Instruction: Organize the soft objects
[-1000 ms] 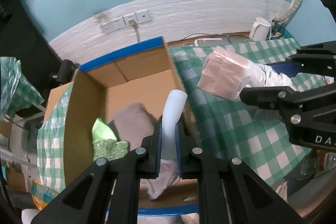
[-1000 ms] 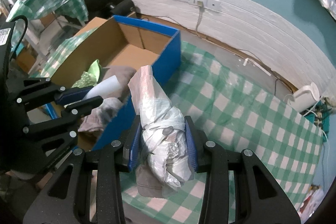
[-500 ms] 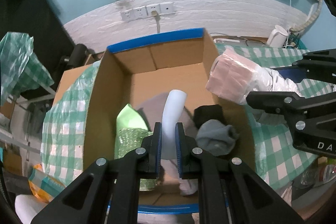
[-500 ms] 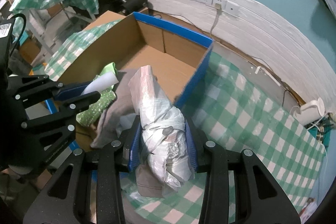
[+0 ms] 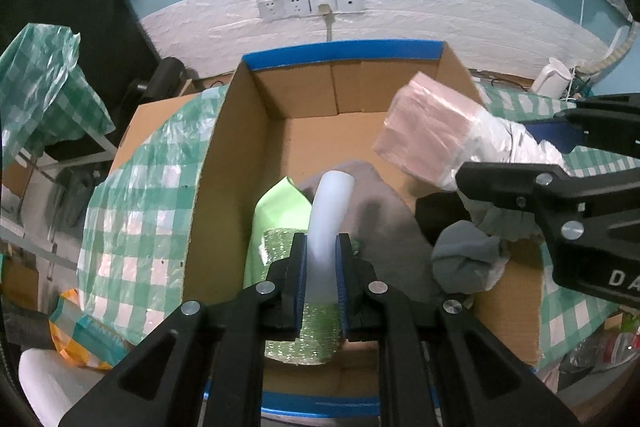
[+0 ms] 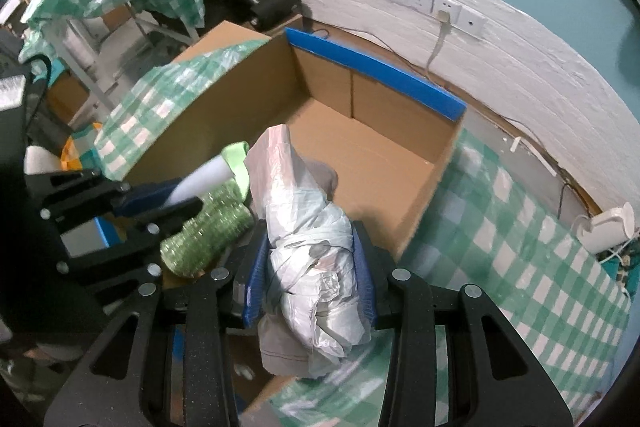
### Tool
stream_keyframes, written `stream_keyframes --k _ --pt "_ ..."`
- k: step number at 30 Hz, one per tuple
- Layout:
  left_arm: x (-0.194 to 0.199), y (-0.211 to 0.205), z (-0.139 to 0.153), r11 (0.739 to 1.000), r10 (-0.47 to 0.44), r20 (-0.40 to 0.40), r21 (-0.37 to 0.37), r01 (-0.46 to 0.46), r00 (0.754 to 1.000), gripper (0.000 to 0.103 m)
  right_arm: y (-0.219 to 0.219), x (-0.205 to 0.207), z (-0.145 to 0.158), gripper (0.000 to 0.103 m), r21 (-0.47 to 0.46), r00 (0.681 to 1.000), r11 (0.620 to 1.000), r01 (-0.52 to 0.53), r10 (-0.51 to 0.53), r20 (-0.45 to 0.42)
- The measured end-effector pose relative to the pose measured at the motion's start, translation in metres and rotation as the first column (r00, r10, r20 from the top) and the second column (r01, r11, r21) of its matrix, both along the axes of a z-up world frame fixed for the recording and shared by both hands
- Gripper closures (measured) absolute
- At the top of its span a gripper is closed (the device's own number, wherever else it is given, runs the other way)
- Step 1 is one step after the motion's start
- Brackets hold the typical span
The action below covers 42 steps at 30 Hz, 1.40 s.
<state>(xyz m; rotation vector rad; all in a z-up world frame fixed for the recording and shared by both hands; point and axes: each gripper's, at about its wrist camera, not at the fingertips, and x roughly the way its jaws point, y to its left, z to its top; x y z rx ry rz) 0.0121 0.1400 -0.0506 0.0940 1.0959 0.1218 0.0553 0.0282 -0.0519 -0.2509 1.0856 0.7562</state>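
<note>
White foam tube (image 5: 326,227) is clamped in L hand-held gripper (image 5: 320,283), jaws just eased slightly, tube still between pads, held over cardboard box (image 5: 224,163) for drop-in. Bagged bundle (image 6: 308,227) is clenched in R hand-held gripper (image 6: 310,283) at box's 3 o'clock wall, prob. same reason. Green sponge (image 5: 300,323), grey cloth (image 5: 384,227) already inside at 6 o'clock.

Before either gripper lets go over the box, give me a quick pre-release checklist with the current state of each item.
1. Left gripper holds white foam tube, jaws just opening: ok.
2. Tube over cardboard box: ok.
3. Right gripper shut on plastic-wrapped bundle: ok.
4. Bundle fully inside box walls: cannot tell.
5. Bare box floor left for items: ok.
6. Grippers apart: ok.
</note>
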Motion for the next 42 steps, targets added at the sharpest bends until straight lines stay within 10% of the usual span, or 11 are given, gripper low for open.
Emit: stream_keyframes --k 16,42 --pt "-0.002 0.007 0.016 0.997 0.033 0.028 0.063 -0.035 0.999 0.035 -0.023 -0.001 0.014 0.041 0.033 0.998 0.997 0.063 -0.064 0.027" --pt "-0.019 -0.046 0.069 0.987 -0.001 0.157 0.157 -0.024 0.988 0.015 -0.109 -0.025 0.054 0.03 0.091 0.971 0.973 0.211 -0.22 0.095"
